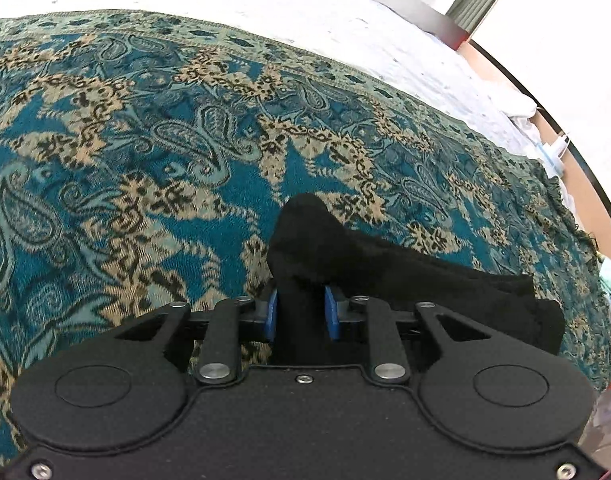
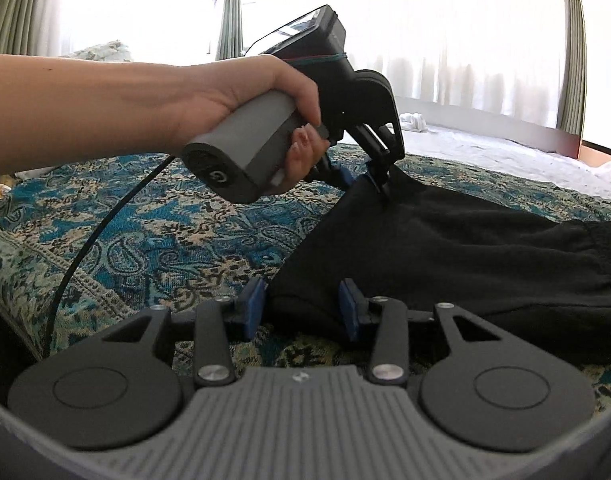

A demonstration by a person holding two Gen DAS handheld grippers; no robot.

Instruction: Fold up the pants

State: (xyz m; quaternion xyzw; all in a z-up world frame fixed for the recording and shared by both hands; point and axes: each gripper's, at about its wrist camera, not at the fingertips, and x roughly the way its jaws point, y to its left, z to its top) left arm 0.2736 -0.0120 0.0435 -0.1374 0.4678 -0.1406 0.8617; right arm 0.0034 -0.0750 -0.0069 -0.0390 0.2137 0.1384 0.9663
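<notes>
Black pants [image 2: 465, 248] lie on a teal paisley bedspread [image 2: 165, 232], waistband toward the right. My right gripper [image 2: 301, 296] is low at the near edge of the pants, its blue pads closed on a bunched corner of the fabric. My left gripper [image 2: 367, 182], held by a person's hand [image 2: 241, 92], pinches the far edge of the pants and lifts it into a peak. In the left wrist view the left gripper [image 1: 300, 296] is shut on a fold of the black pants [image 1: 385, 272], which trail off to the right over the bedspread [image 1: 145, 140].
A white sheet [image 1: 265, 0] covers the bed beyond the bedspread. The bed's edge [image 1: 561, 200] drops off at the right, with clutter below it. A black cable [image 2: 85, 248] hangs from the left gripper's handle. Curtains [image 2: 233, 12] and bright windows stand behind.
</notes>
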